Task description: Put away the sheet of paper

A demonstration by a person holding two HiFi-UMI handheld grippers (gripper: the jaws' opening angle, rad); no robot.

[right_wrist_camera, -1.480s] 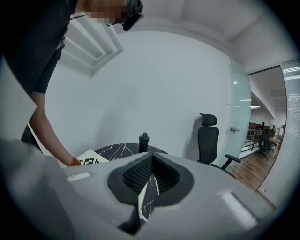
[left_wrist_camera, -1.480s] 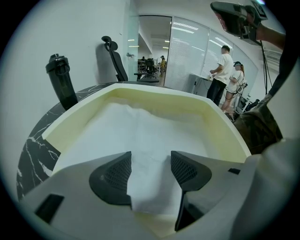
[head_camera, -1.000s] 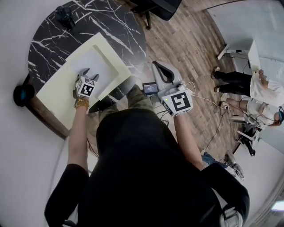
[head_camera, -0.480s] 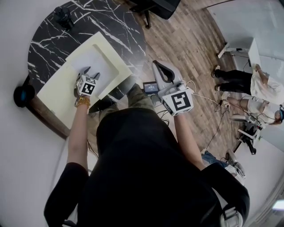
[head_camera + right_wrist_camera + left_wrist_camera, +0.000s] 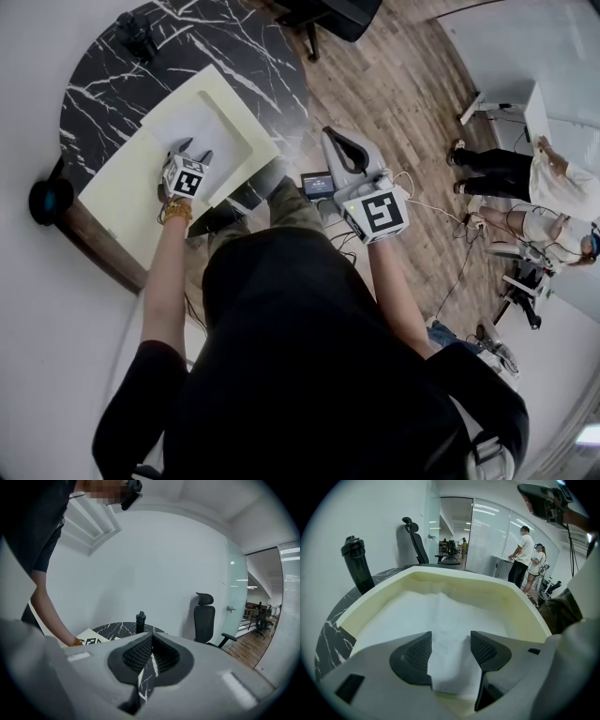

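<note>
White and lightly creased, the sheet of paper [image 5: 440, 616] lies inside a shallow cream tray [image 5: 454, 576] with rounded corners and a thick, matt rim. The tray sits on a round worktop [image 5: 234, 56] of black stone veined in white.

The left tool [image 5: 451, 638] hangs over the tray's near rim with its jaws apart. The near end of the sheet runs up between the ribbed black pads, and a soft fold ridge leads away from them toward the far wall. I cannot tell whether either pad touches the paper.

Set against the head view of a second ago, little has moved. The left tool has crept a touch further in over the tray, and the sheet looks slightly more bunched toward the far corner. I read this as the paper already resting in its place, with the release done or nearly so. What seems left is to draw the tool back without dragging the thin sheet along. Paper this light will likely lift or slide if a pad catches it.

The right tool [image 5: 151, 639] is held clear of the worktop, out over the wood-plank floor [image 5: 403, 84], with its pads pressed together on nothing.

A tall black bottle [image 5: 356, 564], smooth and matt, stands on the stone beyond the tray, well apart from the sheet.
</note>
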